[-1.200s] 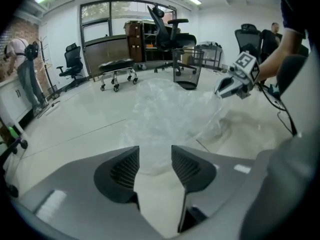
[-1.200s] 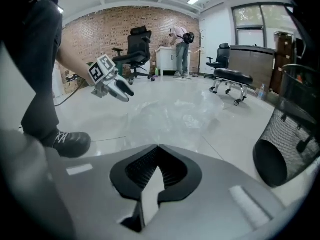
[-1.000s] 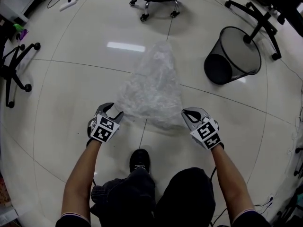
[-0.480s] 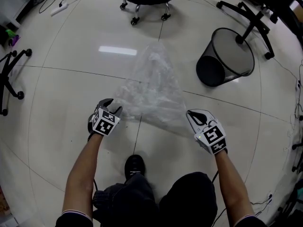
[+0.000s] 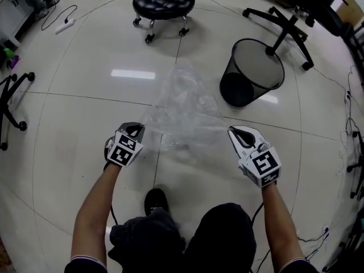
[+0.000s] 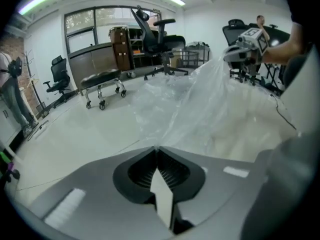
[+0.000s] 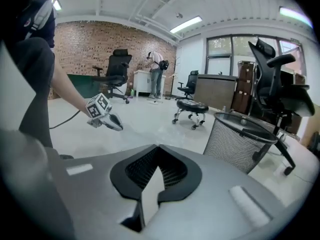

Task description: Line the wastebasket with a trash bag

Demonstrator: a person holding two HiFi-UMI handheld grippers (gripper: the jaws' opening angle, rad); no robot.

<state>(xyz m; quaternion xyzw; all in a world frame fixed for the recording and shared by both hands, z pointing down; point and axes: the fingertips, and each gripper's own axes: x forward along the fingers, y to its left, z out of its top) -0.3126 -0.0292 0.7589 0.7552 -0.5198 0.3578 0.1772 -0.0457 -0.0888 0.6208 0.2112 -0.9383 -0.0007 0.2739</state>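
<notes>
Head view: the clear, crinkled plastic trash bag (image 5: 185,104) hangs stretched between both grippers, above pale floor tiles. The left gripper (image 5: 136,129) has just been closing and its jaws are now pinched together on the bag's edge; its own view shows the film running right into them. The right gripper (image 5: 235,132) is pressed together at the other edge, though its own view barely shows the film. That view does show the black wire-mesh wastebasket (image 7: 235,139) standing upright, apart from the bag. Black-and-white square markers are the only print
</notes>
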